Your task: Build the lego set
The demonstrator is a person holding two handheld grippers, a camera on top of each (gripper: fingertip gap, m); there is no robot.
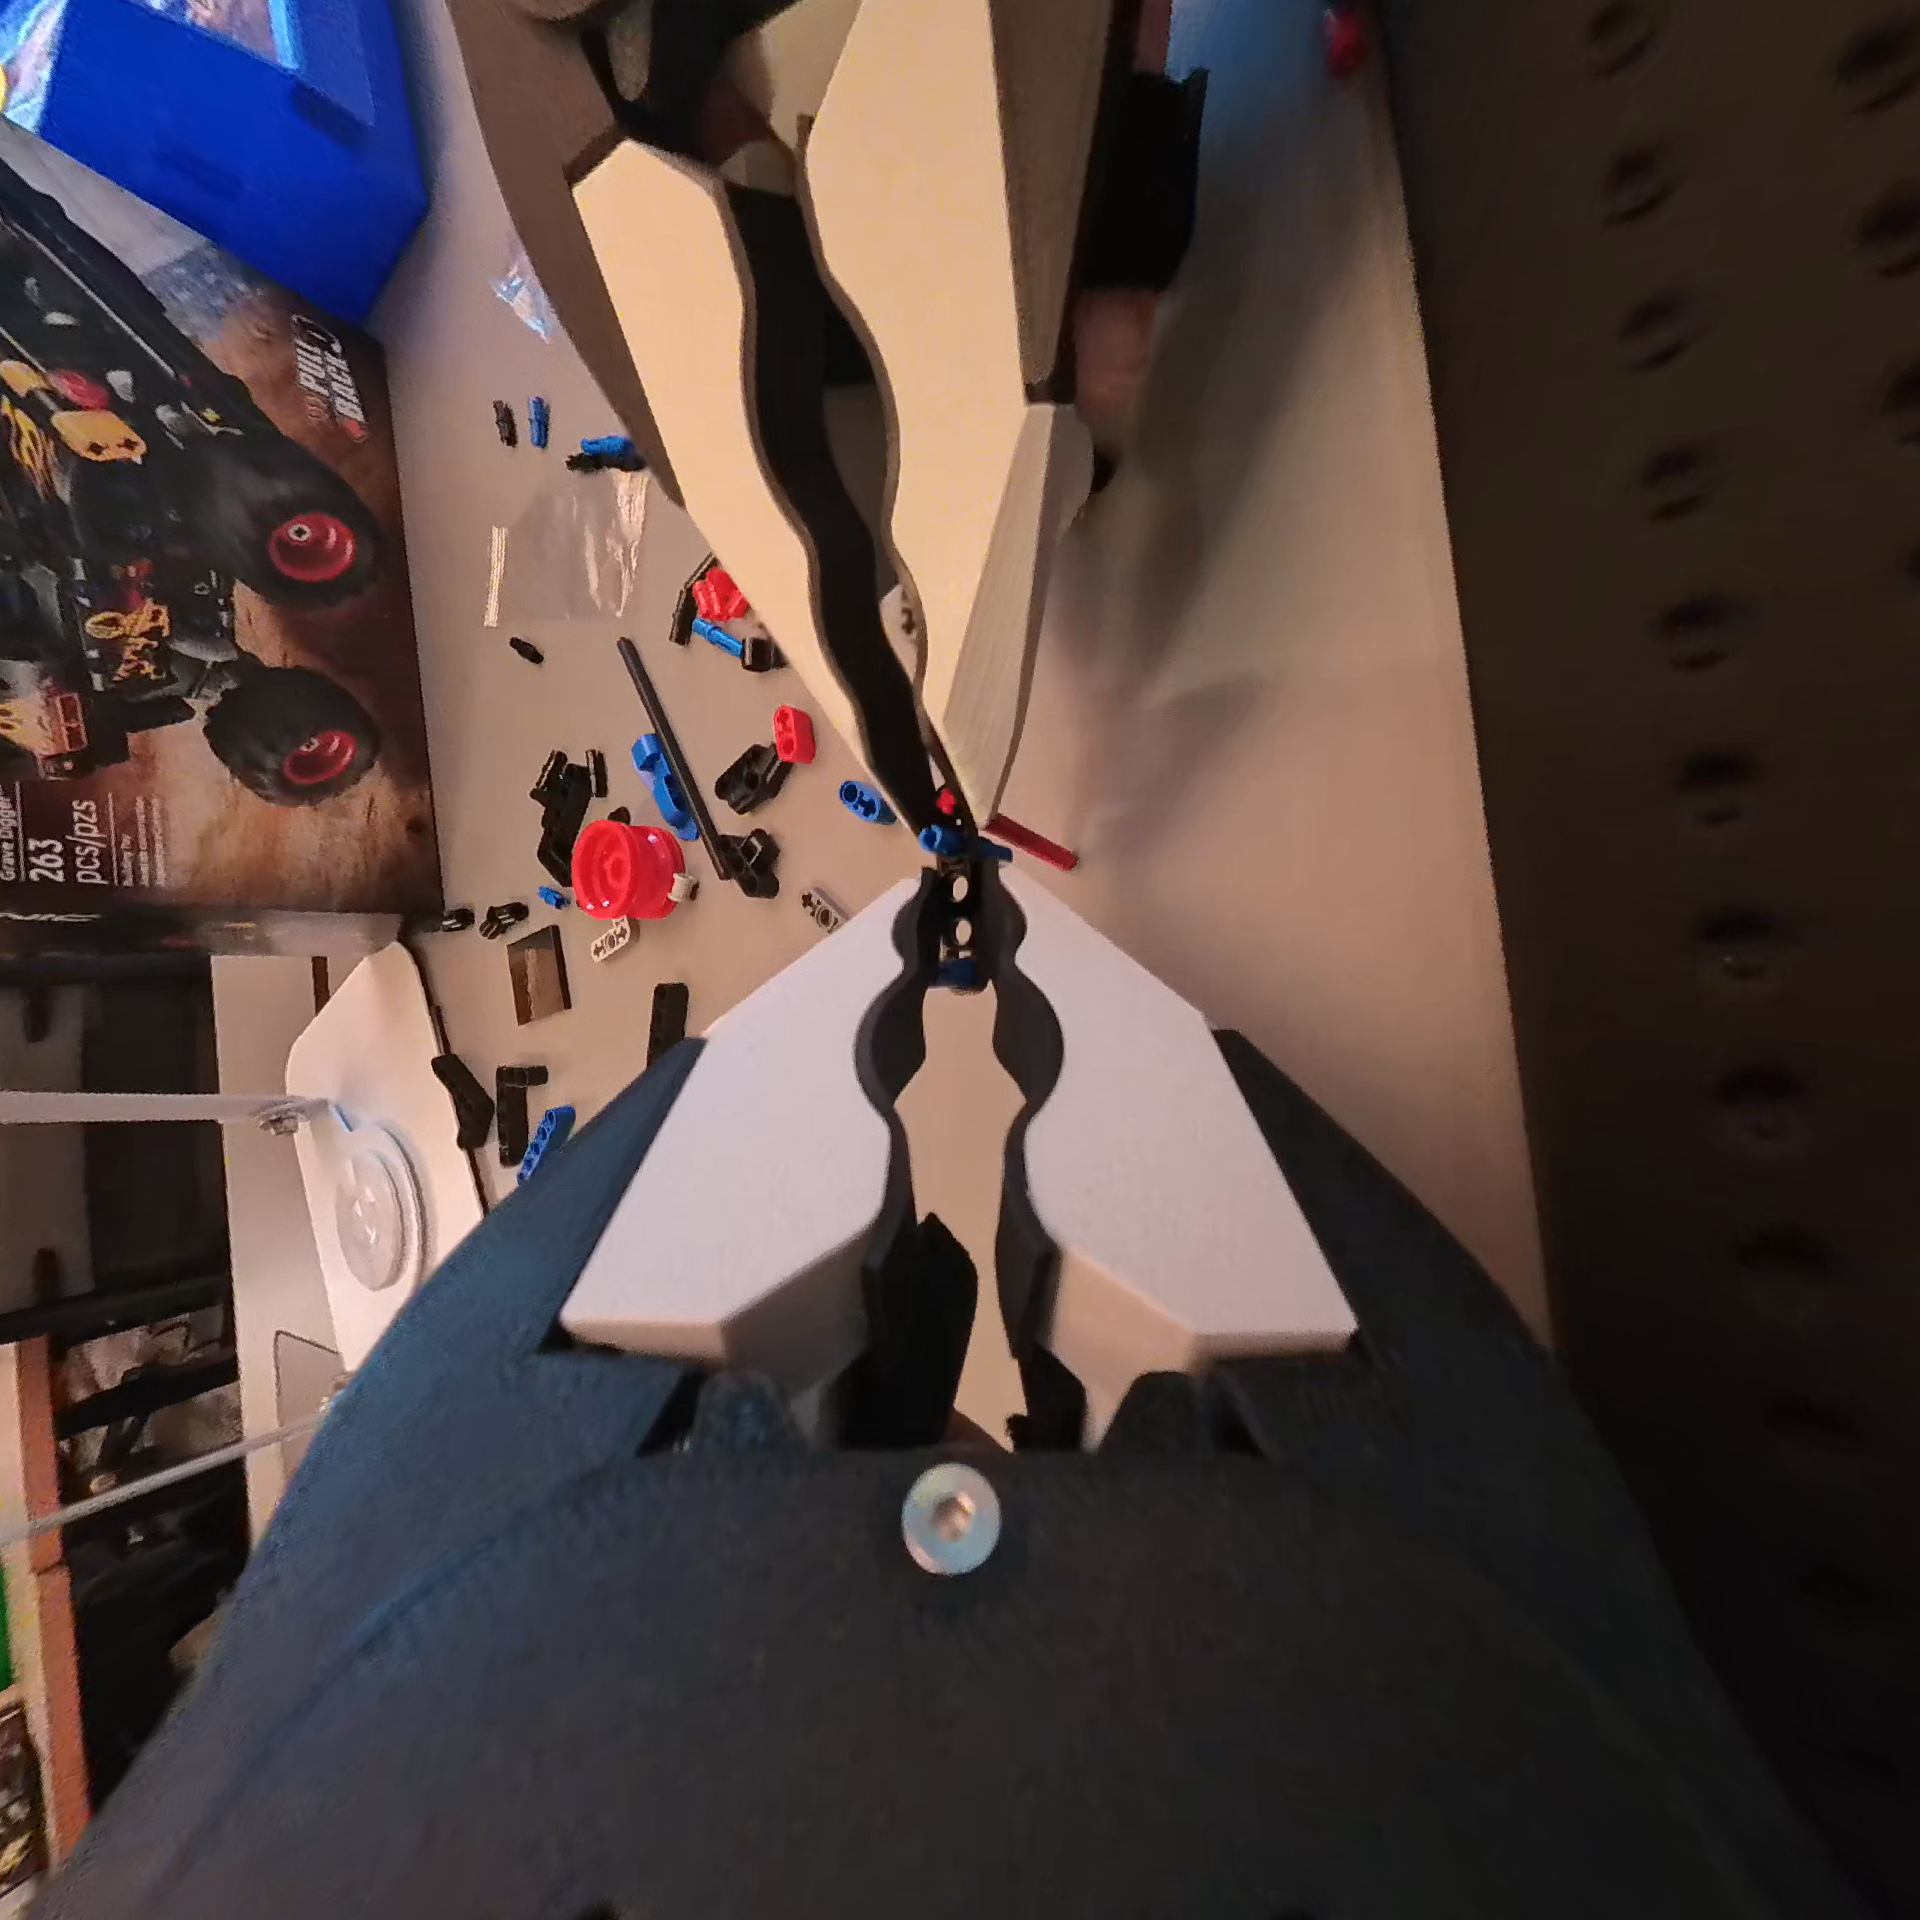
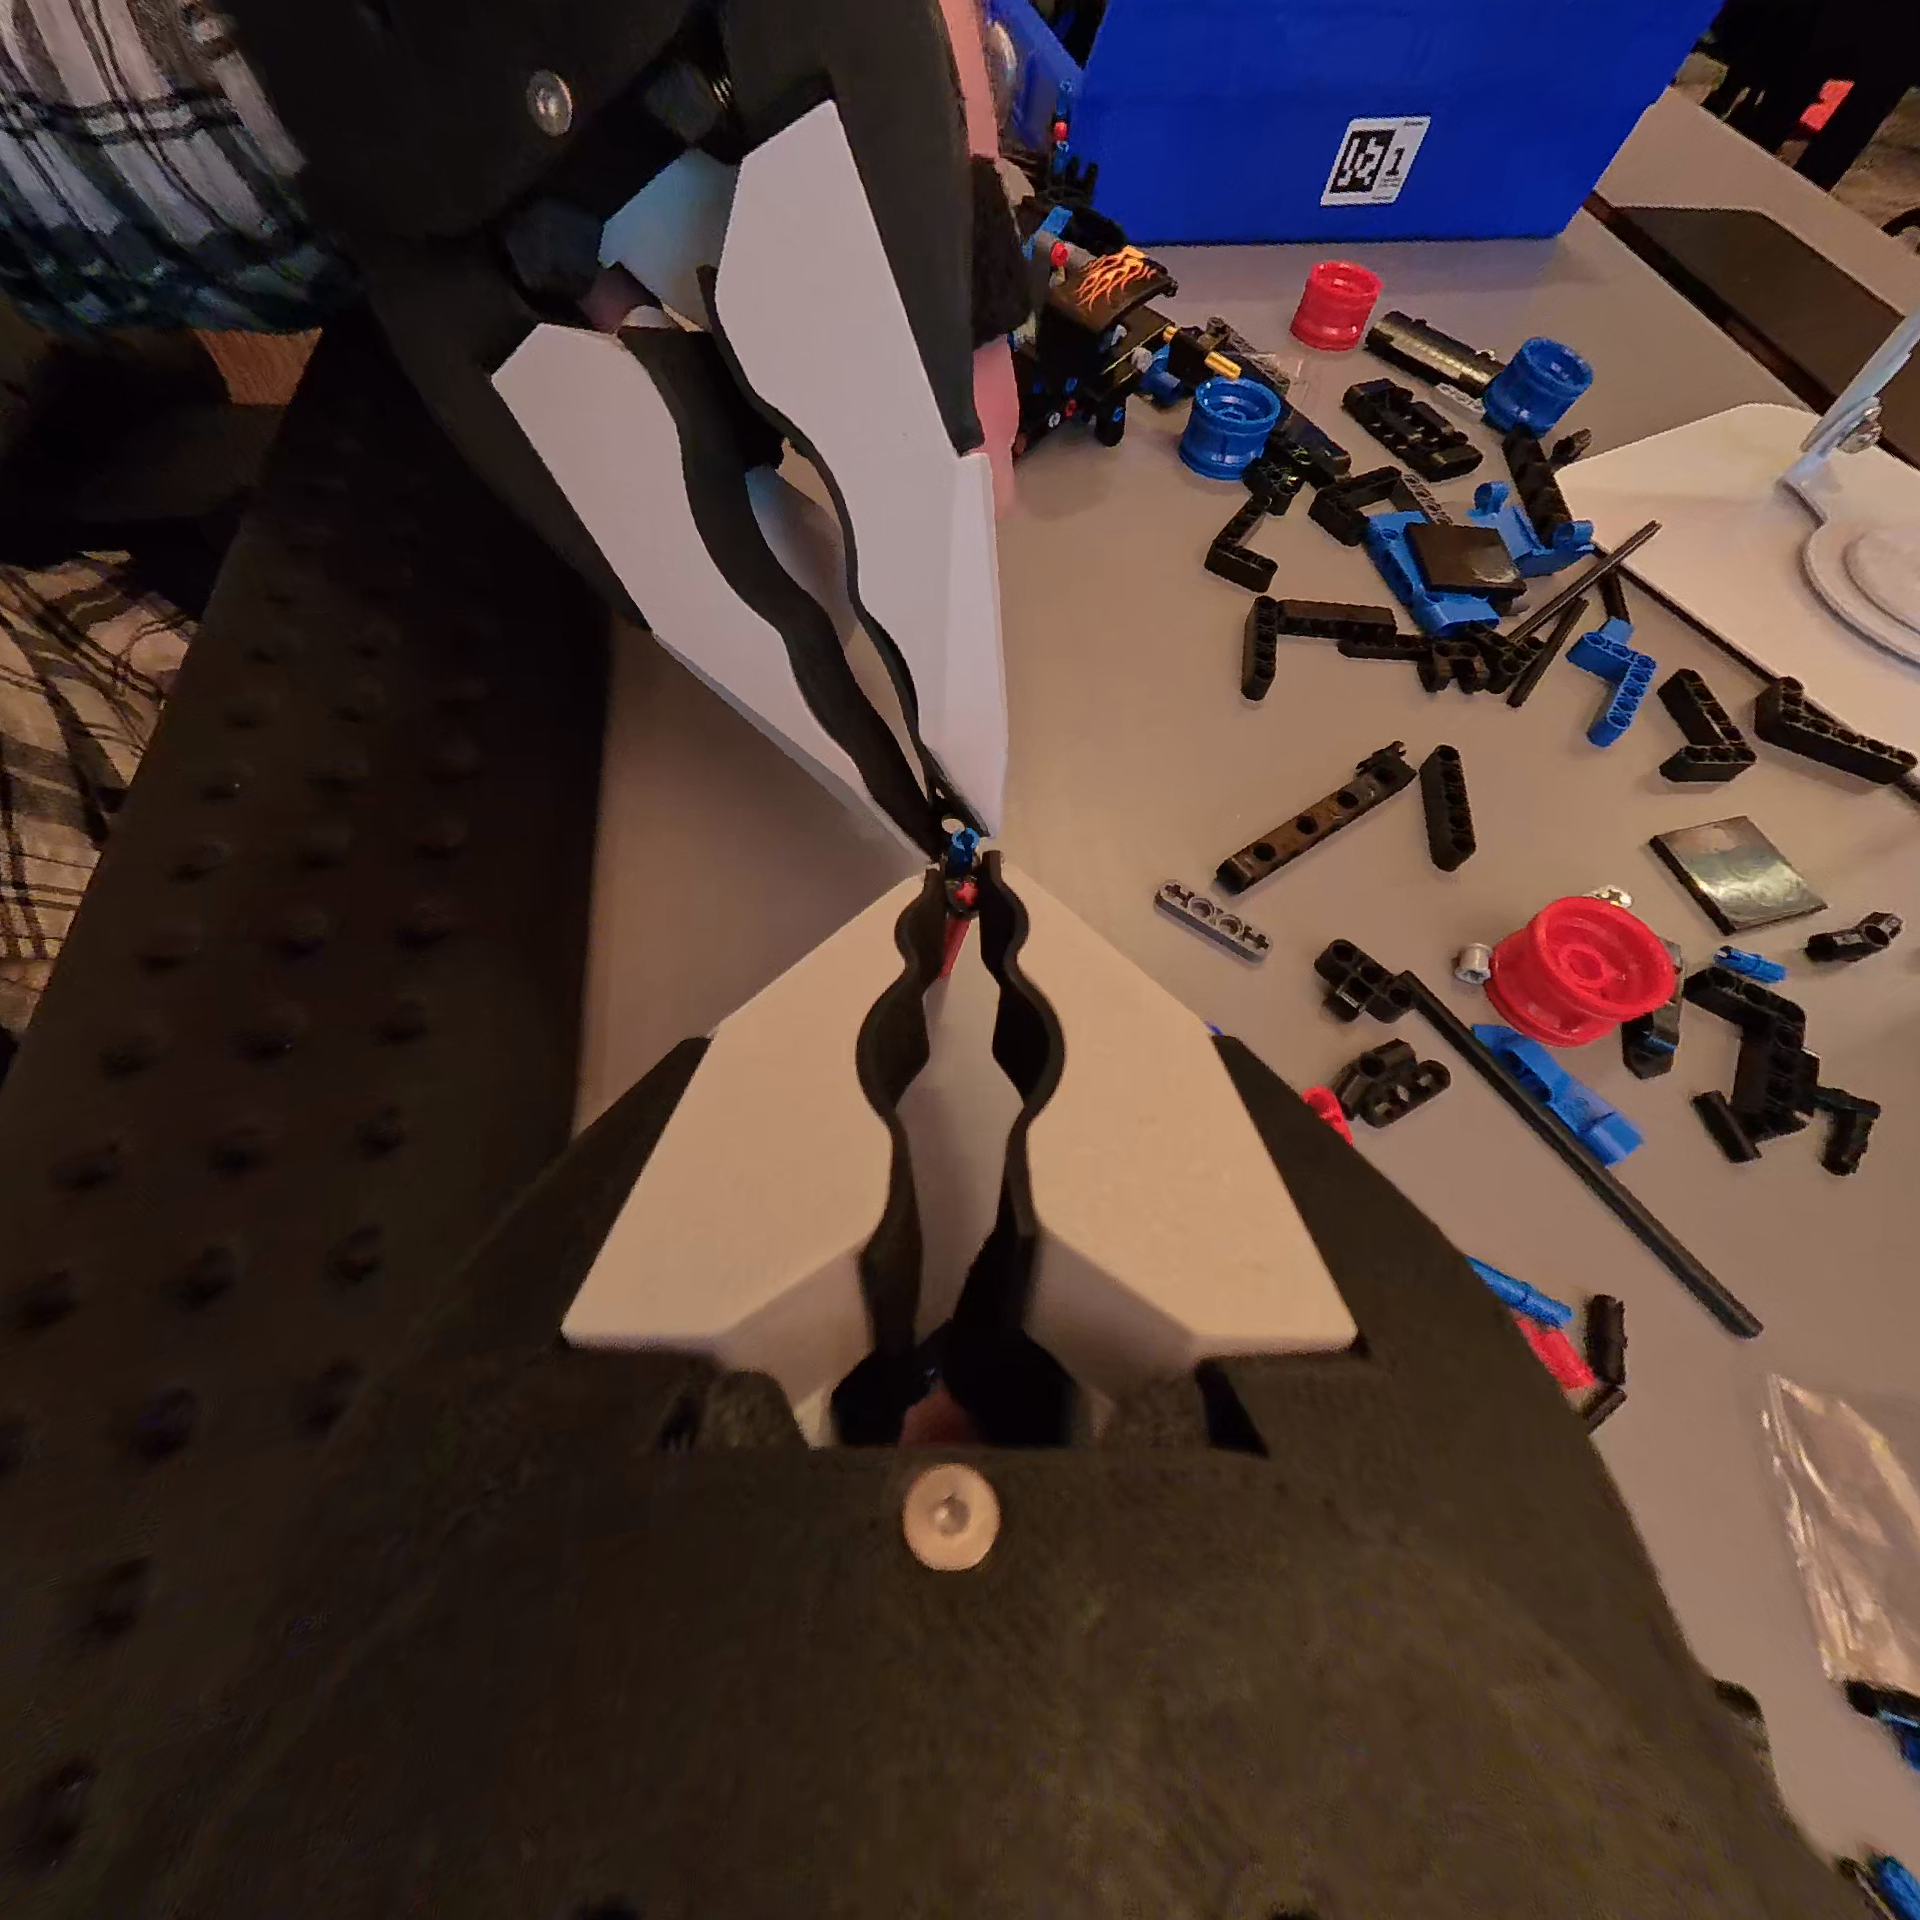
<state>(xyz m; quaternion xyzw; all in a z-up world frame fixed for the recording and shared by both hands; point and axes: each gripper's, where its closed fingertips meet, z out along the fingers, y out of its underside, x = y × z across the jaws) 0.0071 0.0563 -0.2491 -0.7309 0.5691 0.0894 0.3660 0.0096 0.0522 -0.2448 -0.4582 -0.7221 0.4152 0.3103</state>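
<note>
So, mid-frame, a black beam (image 1: 958, 914) is pinched by the left gripper (image 1: 961, 914), and a red axle (image 2: 954, 935) by the right gripper (image 2: 961, 894).

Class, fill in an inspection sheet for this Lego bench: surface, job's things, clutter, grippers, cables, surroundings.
Surface: grey table, loose parts across it.
Job's things: black beam with blue pins in left gripper; red axle in right gripper; part-built truck; red wheel hub; long black axle.
Clutter: plastic bag, set box.
Grippers: both shut on small parts, tips meeting above the table.
Cables: nothing seen.
Surroundings: blue bin, black studded panel.
</note>
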